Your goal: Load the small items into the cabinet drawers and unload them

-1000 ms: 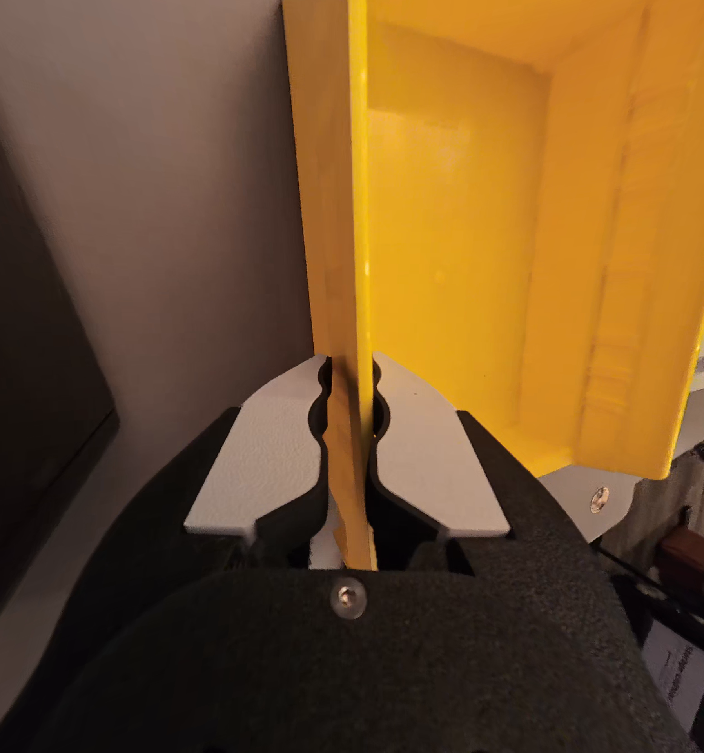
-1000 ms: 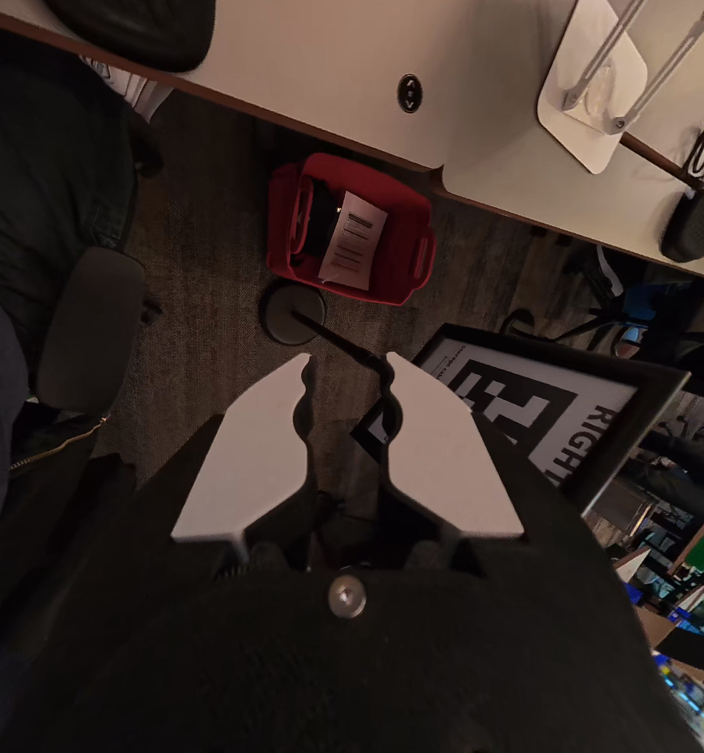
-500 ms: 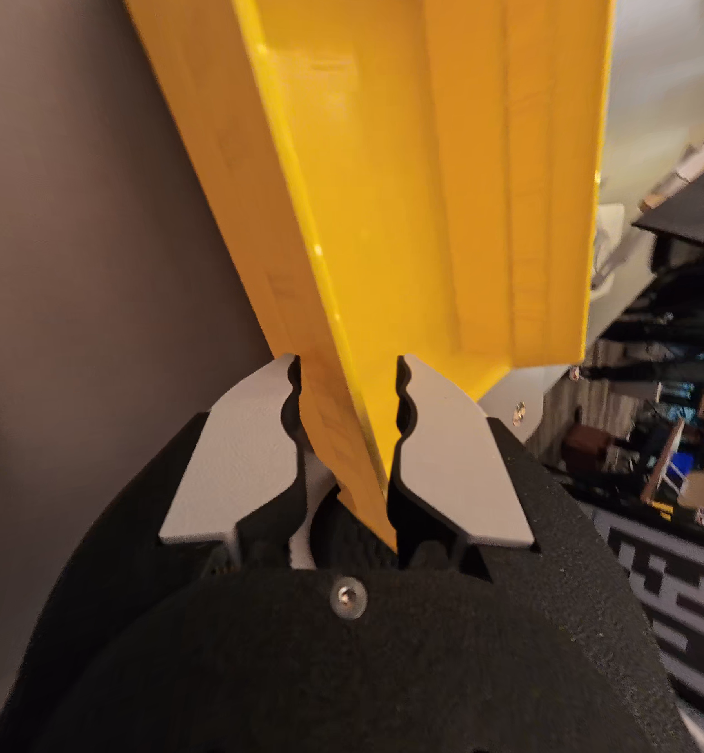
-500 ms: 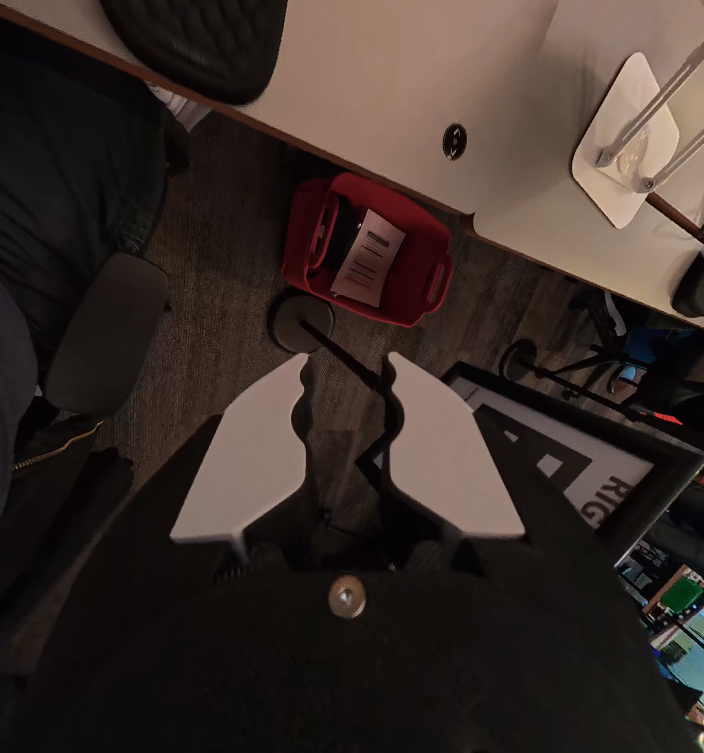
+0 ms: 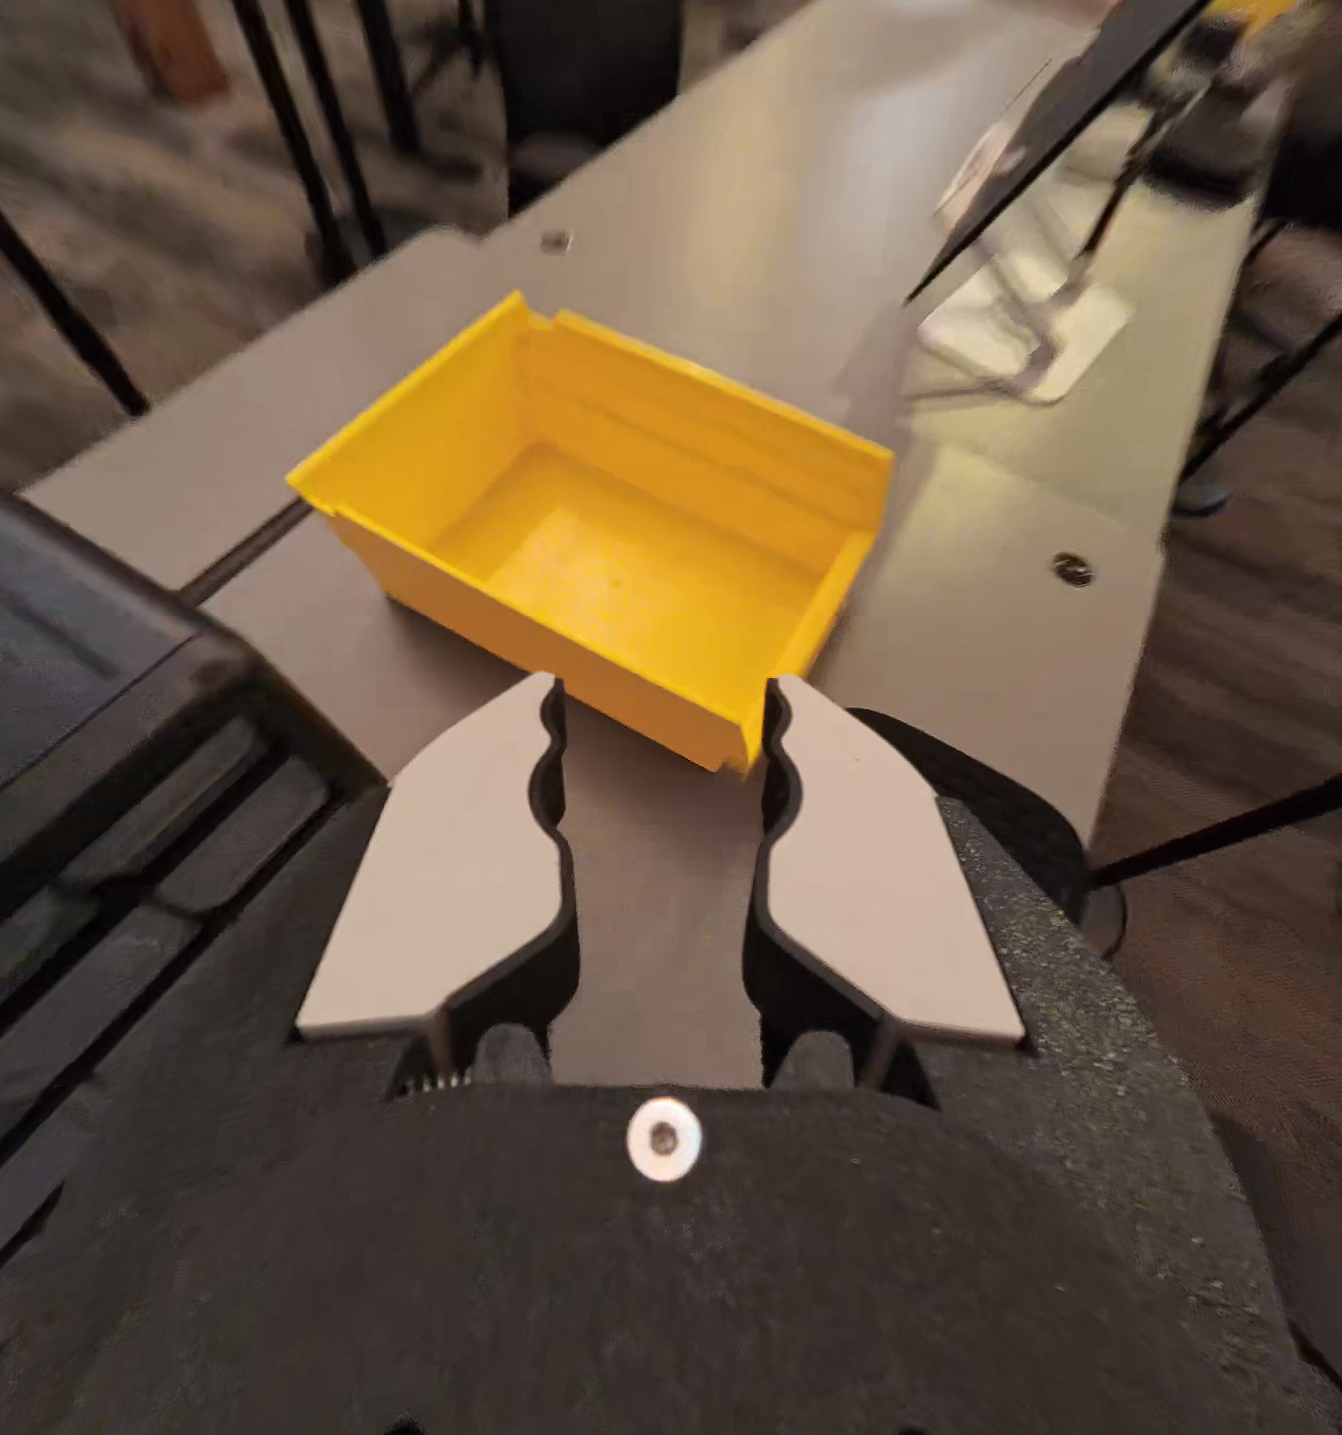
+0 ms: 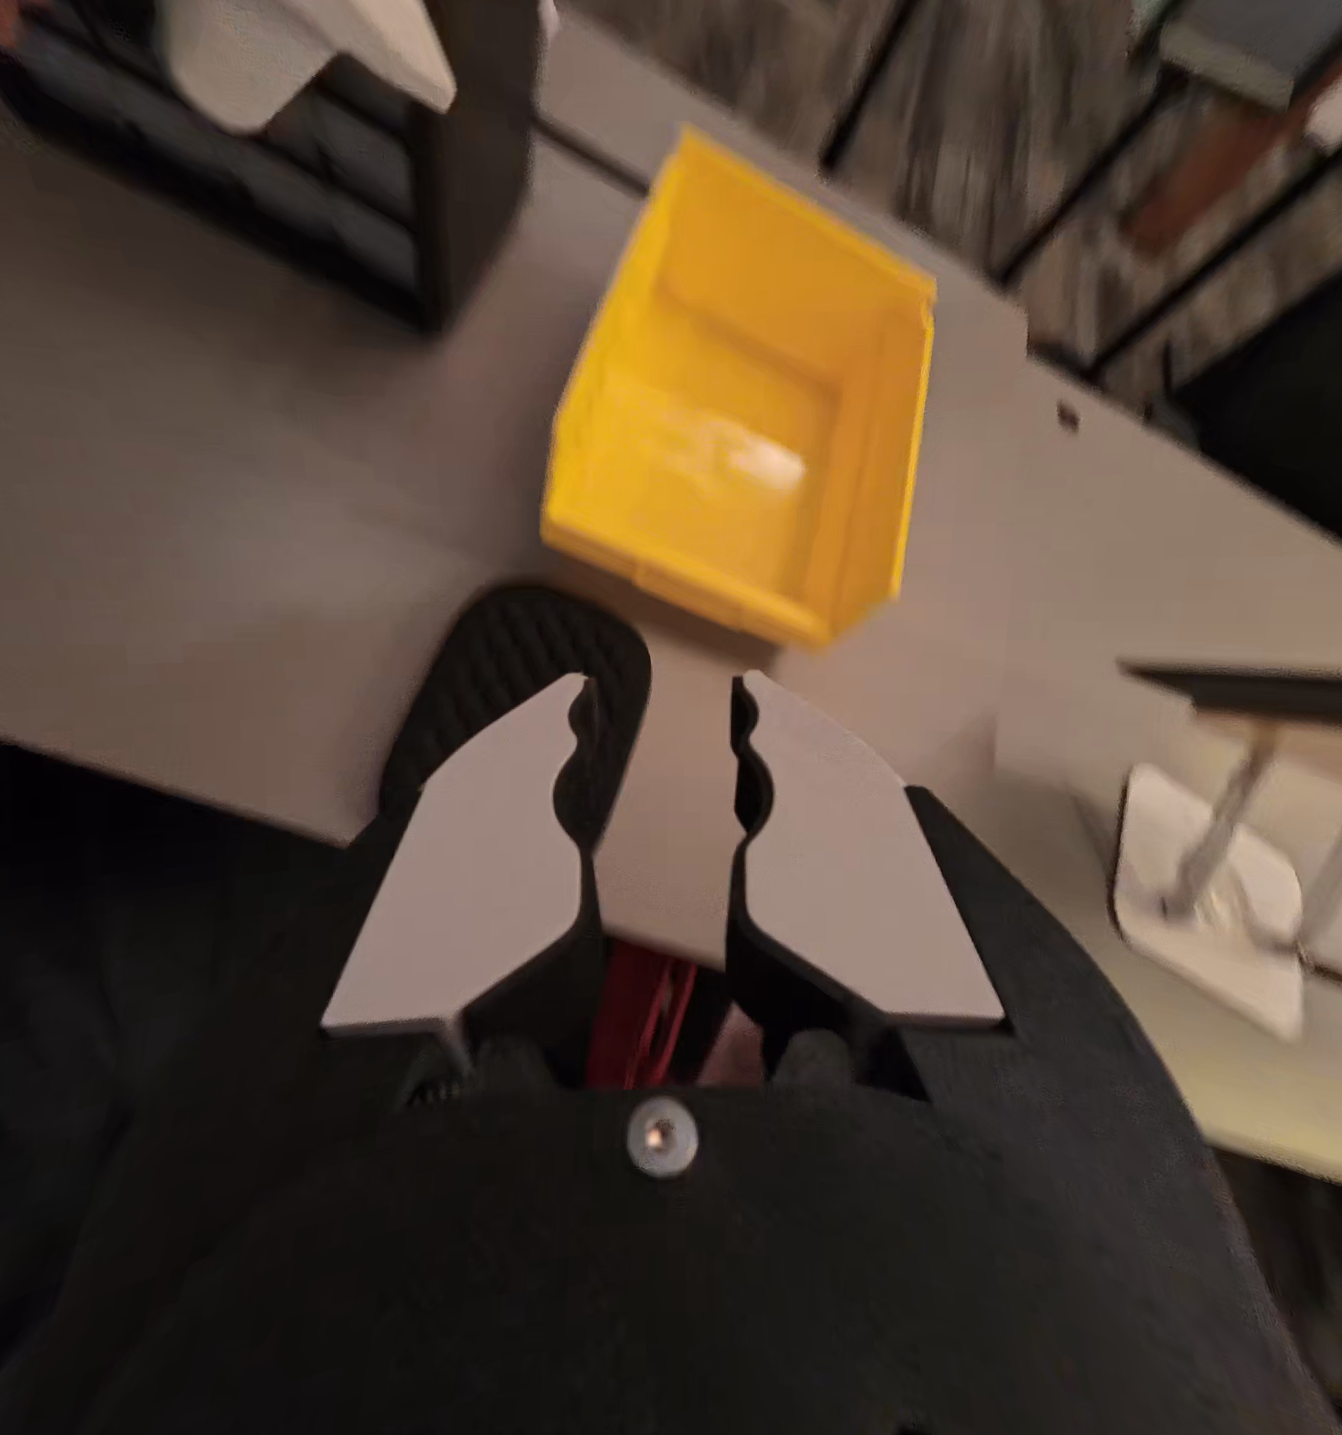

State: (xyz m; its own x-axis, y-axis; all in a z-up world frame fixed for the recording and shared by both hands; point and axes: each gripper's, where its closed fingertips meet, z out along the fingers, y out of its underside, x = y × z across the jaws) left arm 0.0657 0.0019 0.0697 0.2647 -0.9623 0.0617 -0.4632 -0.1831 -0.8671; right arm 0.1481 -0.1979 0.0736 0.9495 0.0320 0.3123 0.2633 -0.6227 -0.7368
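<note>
An empty yellow drawer bin (image 5: 613, 543) stands upright on the grey table (image 5: 730, 233), just beyond my left gripper (image 5: 660, 687). The left gripper is open and empty, its fingertips close to the bin's near wall. The dark drawer cabinet (image 5: 70, 699) stands at the left. In the right wrist view, which is blurred, the same bin (image 6: 738, 466) lies ahead of my right gripper (image 6: 660, 687), which is open and empty above the table's near edge. The cabinet (image 6: 303, 178) is at the upper left there. No small items are visible.
A white stand base with metal rods (image 5: 1033, 326) sits on the table at the far right; it also shows in the right wrist view (image 6: 1211, 893). A black ribbed pad (image 6: 528, 668) lies by the table edge. Black tripod legs (image 5: 303, 140) stand on the floor beyond. The gap from one gripper's tips to the other's is roughly 25 cm. My left gripper is the nearer one to the dark drawer cabinet (image 5: 70, 699): about 12 cm, against 35 cm.
My left gripper has opened and let go of the yellow bin, which now rests on the table. My right gripper has swung from facing the floor to facing the table and bin.
</note>
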